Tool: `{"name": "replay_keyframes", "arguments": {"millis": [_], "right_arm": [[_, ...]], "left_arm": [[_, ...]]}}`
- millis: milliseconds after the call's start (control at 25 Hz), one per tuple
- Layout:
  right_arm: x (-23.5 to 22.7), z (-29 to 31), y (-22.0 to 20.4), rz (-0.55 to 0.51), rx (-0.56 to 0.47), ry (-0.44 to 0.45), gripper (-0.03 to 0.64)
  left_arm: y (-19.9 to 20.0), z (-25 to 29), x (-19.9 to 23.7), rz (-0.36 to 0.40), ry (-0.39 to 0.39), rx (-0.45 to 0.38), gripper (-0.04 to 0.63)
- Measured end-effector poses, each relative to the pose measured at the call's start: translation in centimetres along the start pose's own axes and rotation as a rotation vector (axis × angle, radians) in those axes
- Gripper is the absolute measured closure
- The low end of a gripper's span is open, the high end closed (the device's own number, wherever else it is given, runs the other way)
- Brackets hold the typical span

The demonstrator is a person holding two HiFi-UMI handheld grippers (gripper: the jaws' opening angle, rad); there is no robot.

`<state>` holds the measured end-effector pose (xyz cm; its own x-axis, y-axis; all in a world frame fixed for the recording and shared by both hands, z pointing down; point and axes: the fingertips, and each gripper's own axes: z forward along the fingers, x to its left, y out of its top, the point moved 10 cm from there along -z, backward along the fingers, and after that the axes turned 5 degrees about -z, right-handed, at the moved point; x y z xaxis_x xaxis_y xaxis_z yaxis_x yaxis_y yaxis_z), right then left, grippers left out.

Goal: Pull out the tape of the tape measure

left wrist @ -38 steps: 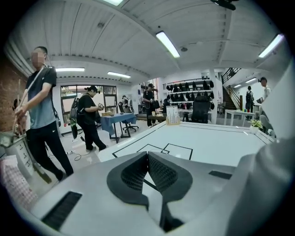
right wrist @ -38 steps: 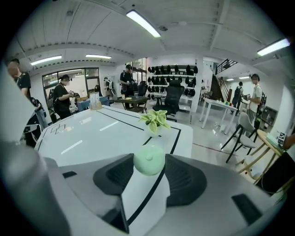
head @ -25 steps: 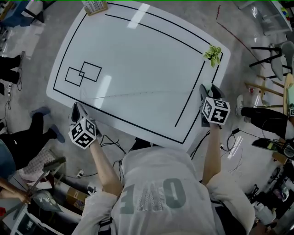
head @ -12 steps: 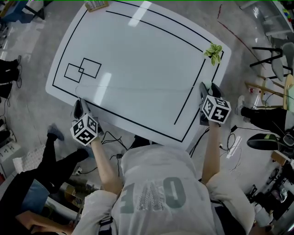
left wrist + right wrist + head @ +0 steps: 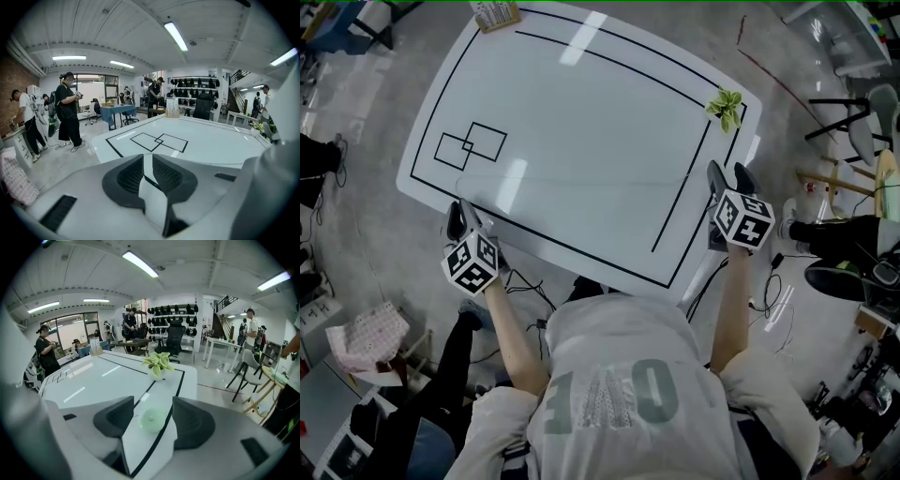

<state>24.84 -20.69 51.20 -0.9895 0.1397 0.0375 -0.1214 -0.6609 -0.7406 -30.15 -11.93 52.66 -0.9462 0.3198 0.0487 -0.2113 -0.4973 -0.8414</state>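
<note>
A thin tape (image 5: 581, 180) runs stretched across the white table (image 5: 581, 94) from one gripper to the other. At the near left edge my left gripper (image 5: 461, 217) (image 5: 147, 159) is shut, and the tape's end seems pinched in its jaws. At the right edge, my right gripper (image 5: 727, 176) (image 5: 153, 403) has jaws that are opening. The pale green round tape measure case (image 5: 152, 420) lies between them on the table, a small gap showing on each side.
A small potted plant (image 5: 727, 105) (image 5: 159, 363) stands at the table's far right corner, a box (image 5: 495, 13) at the far left corner. Black lines and two overlapping squares (image 5: 471, 148) mark the top. People (image 5: 68, 112) stand to the left; chairs (image 5: 862, 112) and floor cables surround the table.
Both grippers stay at about the same places with the tape still stretched between them. A bystander at the lower left has walked on along the floor.
</note>
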Motion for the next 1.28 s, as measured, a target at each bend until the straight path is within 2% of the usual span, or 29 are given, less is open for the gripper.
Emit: {"name": "replay_keyframes", "arguments": {"millis": [240,440,600,760,840,960,1120,1280], "right_arm": [[1.5,-3.2,4.8,-0.051,-0.185,0.006,0.364],[4.6,-7.4,9.6,-0.141,-0.382,0.003,0.364],[8.2,-11.4,12.0,-0.156,-0.527,0.050,0.364],[11.1,-14.3,12.9,-0.159,-0.627,0.115,0.383],[12.4,-15.5,12.7,-0.145,-0.665,0.153,0.423],[14.3,-16.8,12.2,-0.130,-0.712,0.233,0.446],[16.8,-18.1,11.0,-0.142,-0.769,0.299,0.510],[18.6,-19.0,10.2,-0.159,-0.793,0.316,0.567]], "left_arm": [[4.9,-2.2,-2.4,0.026,-0.057,-0.159,0.541],[10.9,-6.2,-5.9,0.080,-0.149,-0.360,0.541],[14.7,-10.3,-8.6,0.090,-0.232,-0.501,0.541],[16.4,-14.3,-11.2,0.098,-0.281,-0.622,0.541],[16.4,-15.8,-12.4,0.110,-0.327,-0.650,0.541],[15.8,-17.3,-13.8,0.131,-0.386,-0.677,0.541],[14.3,-18.6,-14.4,0.173,-0.389,-0.713,0.541],[13.8,-19.5,-14.3,0.164,-0.399,-0.735,0.543]]}}
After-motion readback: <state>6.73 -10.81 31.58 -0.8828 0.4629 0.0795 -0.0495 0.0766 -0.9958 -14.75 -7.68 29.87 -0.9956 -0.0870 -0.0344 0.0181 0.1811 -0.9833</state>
